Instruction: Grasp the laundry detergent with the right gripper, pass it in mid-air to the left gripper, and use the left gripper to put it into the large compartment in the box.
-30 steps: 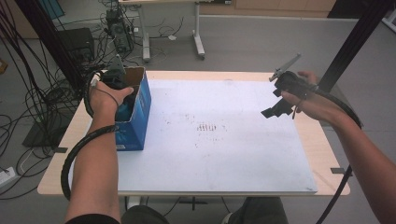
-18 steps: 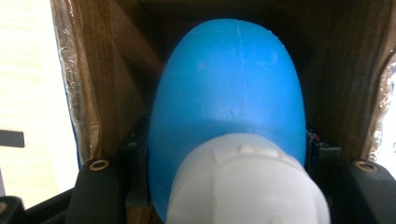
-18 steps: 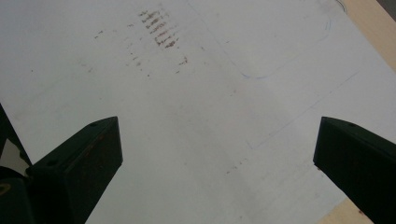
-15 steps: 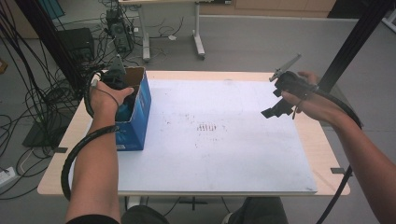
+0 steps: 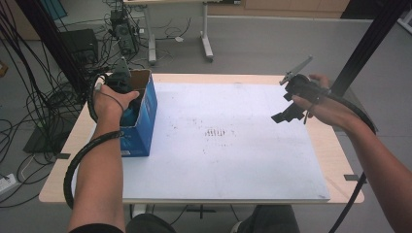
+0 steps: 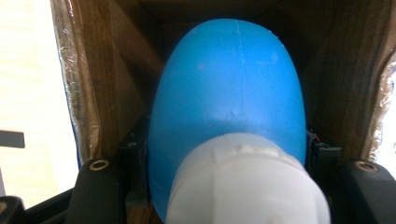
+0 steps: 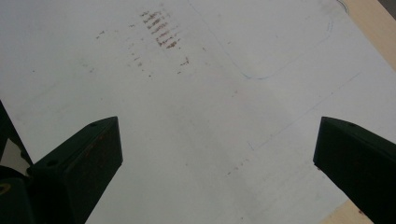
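A blue bottle [image 6: 229, 107] is gripped by the left tool [image 5: 121, 90], apparently inside the box [image 5: 143, 121]. The right tool [image 7: 217, 154] is held wide open, empty, over the counter [image 5: 233, 160].

You have a blue bottle [image 6: 229, 93] with a white cap [image 6: 247, 182] — smooth, rounded plastic — pointing bottom-first down into the blue cardboard box [image 5: 143, 121]. The box stands upright, top open, brown inside, by the table's [image 5: 194, 194] left edge near the far left corner — the bottle sits between its inner walls.
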Demonstrator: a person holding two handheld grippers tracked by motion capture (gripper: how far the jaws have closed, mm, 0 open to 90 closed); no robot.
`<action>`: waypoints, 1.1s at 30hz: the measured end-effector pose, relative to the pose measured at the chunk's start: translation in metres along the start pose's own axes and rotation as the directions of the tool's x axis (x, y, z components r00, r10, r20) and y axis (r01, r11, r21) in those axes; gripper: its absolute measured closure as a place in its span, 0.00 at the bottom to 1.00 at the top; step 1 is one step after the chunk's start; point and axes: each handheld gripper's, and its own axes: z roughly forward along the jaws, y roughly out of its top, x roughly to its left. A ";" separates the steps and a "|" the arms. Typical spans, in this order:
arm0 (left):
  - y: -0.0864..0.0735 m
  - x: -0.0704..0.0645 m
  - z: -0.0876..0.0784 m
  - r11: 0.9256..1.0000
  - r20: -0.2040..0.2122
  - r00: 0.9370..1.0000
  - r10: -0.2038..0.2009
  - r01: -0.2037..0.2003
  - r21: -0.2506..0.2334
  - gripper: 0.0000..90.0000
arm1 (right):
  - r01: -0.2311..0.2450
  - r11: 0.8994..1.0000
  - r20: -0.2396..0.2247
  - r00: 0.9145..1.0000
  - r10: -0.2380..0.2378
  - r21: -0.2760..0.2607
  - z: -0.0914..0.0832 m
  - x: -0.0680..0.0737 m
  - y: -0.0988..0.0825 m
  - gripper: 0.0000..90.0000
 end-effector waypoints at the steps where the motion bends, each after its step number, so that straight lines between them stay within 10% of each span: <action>1: 0.000 0.000 0.000 1.000 0.000 1.000 0.001 -0.001 0.002 0.41 | 0.001 1.000 0.000 1.000 -0.001 0.001 0.000 0.000 0.000 0.01; 33: -0.002 0.001 -0.008 1.000 0.008 1.000 0.002 -0.002 -0.017 0.36 | 0.011 1.000 -0.006 1.000 -0.011 -0.002 0.002 0.002 0.003 0.01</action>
